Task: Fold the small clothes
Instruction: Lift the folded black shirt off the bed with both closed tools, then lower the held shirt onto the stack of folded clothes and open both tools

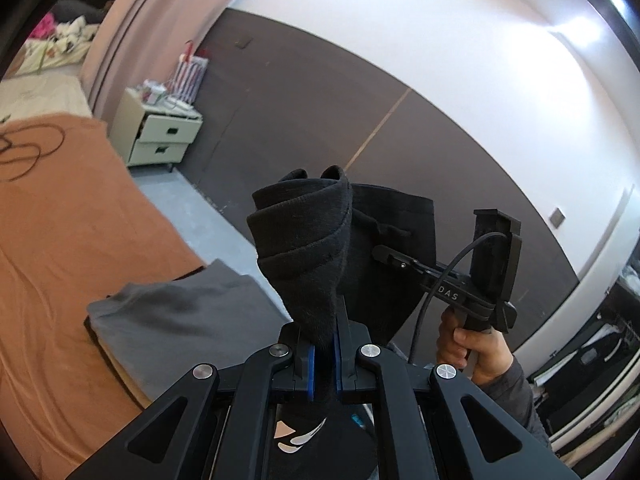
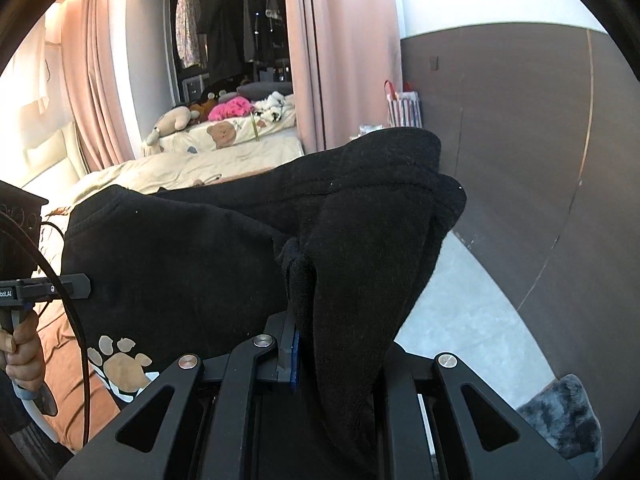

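Note:
A small black garment (image 1: 308, 252) with a tan paw print hangs in the air, stretched between both grippers. My left gripper (image 1: 325, 356) is shut on one bunched corner of it, the cloth rising in folds above the blue pads. My right gripper (image 2: 320, 344) is shut on another corner of the black garment (image 2: 180, 260), which drapes over and hides its right finger. The paw print (image 2: 120, 364) shows low on the cloth. The right gripper's body (image 1: 472, 280) and the hand holding it appear behind the cloth in the left wrist view.
A folded grey garment (image 1: 176, 320) lies at the edge of the bed's orange-brown cover (image 1: 60, 240). A pale nightstand (image 1: 160, 136) stands by the dark wall panel. Soft toys and bedding (image 2: 224, 120) lie further back, pink curtains hang behind, and a grey fluffy rug (image 2: 560, 416) lies on the floor.

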A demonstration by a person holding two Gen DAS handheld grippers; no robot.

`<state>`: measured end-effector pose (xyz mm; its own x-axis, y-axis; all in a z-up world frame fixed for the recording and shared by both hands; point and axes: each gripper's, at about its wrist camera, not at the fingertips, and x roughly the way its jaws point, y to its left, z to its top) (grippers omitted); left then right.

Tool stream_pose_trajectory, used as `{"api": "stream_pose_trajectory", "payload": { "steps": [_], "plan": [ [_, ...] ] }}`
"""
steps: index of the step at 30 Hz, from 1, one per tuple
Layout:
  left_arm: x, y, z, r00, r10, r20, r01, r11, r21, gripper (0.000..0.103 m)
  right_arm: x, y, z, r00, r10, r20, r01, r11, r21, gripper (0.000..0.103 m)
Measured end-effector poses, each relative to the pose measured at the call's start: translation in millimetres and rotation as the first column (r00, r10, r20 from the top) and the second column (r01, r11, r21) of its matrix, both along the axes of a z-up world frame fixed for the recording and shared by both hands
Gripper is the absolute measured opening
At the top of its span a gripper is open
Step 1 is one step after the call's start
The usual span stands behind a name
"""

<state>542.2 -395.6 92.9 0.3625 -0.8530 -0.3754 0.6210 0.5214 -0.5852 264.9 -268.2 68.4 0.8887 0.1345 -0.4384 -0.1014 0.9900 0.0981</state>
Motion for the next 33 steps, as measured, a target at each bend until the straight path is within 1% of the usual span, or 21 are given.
{"api": "stream_pose_trajectory", "payload": {
  "steps": [4,7,12,13,14,15,16,17,18,19,20,22,25,26,27,29,31,32,33],
  "plan": [
    [28.0,6.3,-25.1,0.999,0.024,-0.039,-0.024,1.000,0.005,0.006,27.4,9.0,-5.1,0.999,0.014,-0.044,-0.014,1.000,-0.006,0.010],
    [49.3,11.5,-44.2,0.997,0.040,-0.072,-0.040,0.999,0.004,0.006,39.8,-0.5,-9.1,0.997,0.023,-0.078,-0.024,1.000,-0.013,0.010],
    [79.9,17.6,-79.8,0.989,0.072,-0.127,-0.071,0.997,0.013,0.006,76.4,-8.9,-8.7,0.991,0.036,-0.132,-0.038,0.999,-0.013,0.010],
    [85.3,17.4,-87.8,0.987,0.087,-0.138,-0.083,0.996,0.033,0.007,85.2,-8.5,-15.2,0.986,0.027,-0.162,-0.028,1.000,-0.005,0.011],
    [91.1,16.7,-97.9,0.981,0.122,-0.153,-0.109,0.990,0.086,0.007,92.4,-23.0,-11.7,0.981,0.004,-0.193,-0.005,1.000,-0.002,0.014],
    [96.8,14.7,-108.6,0.971,0.174,-0.165,-0.146,0.975,0.166,0.014,104.7,-34.1,-13.3,0.972,-0.021,-0.232,0.020,1.000,-0.005,0.025],
    [103.3,13.0,-120.1,0.960,0.212,-0.181,-0.168,0.959,0.230,0.022,117.2,-38.0,-24.4,0.951,-0.086,-0.297,0.078,0.996,-0.039,0.043],
    [108.2,13.7,-133.4,0.948,0.237,-0.210,-0.179,0.948,0.264,0.026,124.2,-42.8,-29.4,0.936,-0.127,-0.330,0.115,0.992,-0.056,0.052],
    [111.3,16.6,-145.3,0.938,0.251,-0.240,-0.182,0.944,0.275,0.032,127.3,-48.0,-33.2,0.922,-0.163,-0.352,0.147,0.987,-0.070,0.059],
    [112.4,19.5,-151.5,0.933,0.258,-0.252,-0.185,0.942,0.279,0.035,125.7,-56.4,-33.6,0.913,-0.197,-0.357,0.182,0.980,-0.075,0.059],
    [111.7,23.4,-156.2,0.929,0.268,-0.255,-0.192,0.939,0.286,0.036,122.3,-61.3,-30.3,0.912,-0.208,-0.354,0.196,0.978,-0.068,0.059],
    [109.3,30.3,-158.8,0.925,0.285,-0.251,-0.206,0.932,0.299,0.043,106.9,-72.5,-19.6,0.914,-0.221,-0.340,0.216,0.975,-0.054,0.059],
    [102.7,37.2,-153.0,0.926,0.288,-0.245,-0.214,0.933,0.290,0.045,82.0,-77.5,-10.1,0.916,-0.214,-0.339,0.207,0.977,-0.055,0.059],
    [98.9,37.3,-149.6,0.928,0.285,-0.240,-0.213,0.934,0.288,0.046,73.8,-78.4,-10.0,0.916,-0.211,-0.340,0.203,0.977,-0.058,0.059],
    [94.2,38.0,-145.6,0.930,0.283,-0.235,-0.212,0.934,0.287,0.048,62.1,-79.5,-5.9,0.918,-0.205,-0.339,0.196,0.979,-0.060,0.059],
    [85.5,39.4,-136.3,0.935,0.278,-0.221,-0.211,0.936,0.283,0.052,44.3,-79.3,-7.6,0.921,-0.197,-0.336,0.189,0.980,-0.055,0.059],
    [77.1,43.5,-125.0,0.939,0.276,-0.204,-0.214,0.936,0.281,0.060,37.4,-65.8,-10.7,0.922,-0.191,-0.336,0.189,0.981,-0.039,0.059],
    [70.7,44.7,-119.0,0.941,0.275,-0.196,-0.215,0.935,0.282,0.062,26.1,-65.6,-5.3,0.923,-0.184,-0.337,0.187,0.982,-0.026,0.059],
    [63.1,46.4,-112.2,0.944,0.273,-0.187,-0.215,0.935,0.283,0.065,27.0,-60.7,-4.9,0.924,-0.180,-0.337,0.185,0.983,-0.019,0.059]
  ]
}}
